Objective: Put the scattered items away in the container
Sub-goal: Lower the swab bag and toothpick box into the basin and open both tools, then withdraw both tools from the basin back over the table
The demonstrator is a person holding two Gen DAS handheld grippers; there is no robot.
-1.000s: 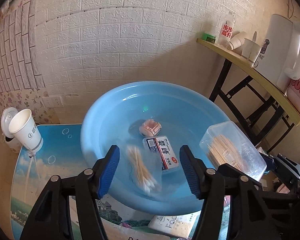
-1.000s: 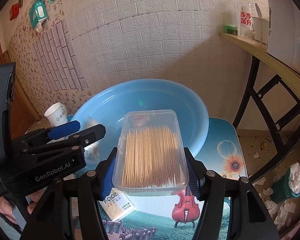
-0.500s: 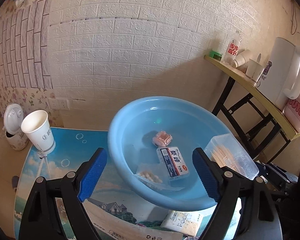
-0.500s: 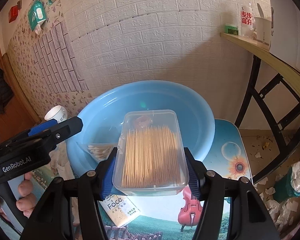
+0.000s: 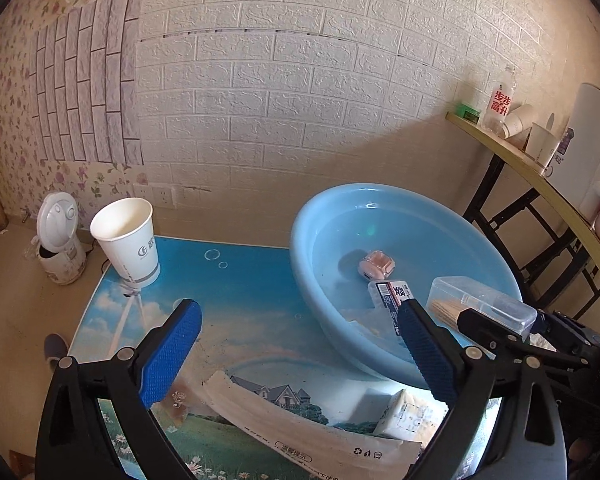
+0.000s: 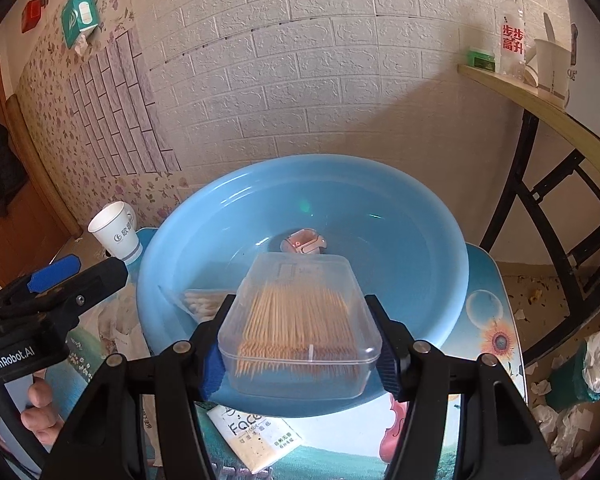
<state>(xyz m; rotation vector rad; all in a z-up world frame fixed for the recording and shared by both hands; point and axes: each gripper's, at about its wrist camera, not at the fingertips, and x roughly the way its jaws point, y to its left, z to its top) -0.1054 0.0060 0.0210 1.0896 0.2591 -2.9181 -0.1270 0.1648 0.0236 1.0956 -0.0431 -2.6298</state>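
A light blue basin [image 5: 308, 240] [image 6: 440, 240] stands on a small printed table. In it lie a pink case [image 5: 377, 265] [image 6: 303, 241], a white labelled box [image 5: 388, 296] and a bag of cotton swabs [image 6: 204, 299]. My right gripper [image 6: 300, 354] is shut on a clear toothpick box [image 6: 300, 320] [image 5: 480, 308], held over the basin's near rim. My left gripper [image 5: 296, 356] is open and empty above the table, left of the basin. A long white packet [image 5: 300, 424] and a tissue pack [image 5: 408, 416] [image 6: 256, 436] lie on the table below.
A paper cup [image 5: 126, 240] [image 6: 118, 232] stands at the table's far left corner. A white brick wall is close behind. A shelf table [image 5: 540, 176] with a bottle, cups and a kettle stands at the right. Tissue litter [image 6: 568, 400] lies on the floor at the right.
My left gripper has let the cotton swab bag drop into the basin, opened wide and drawn back to the left. My right gripper has carried the toothpick box slightly forward over the basin's rim.
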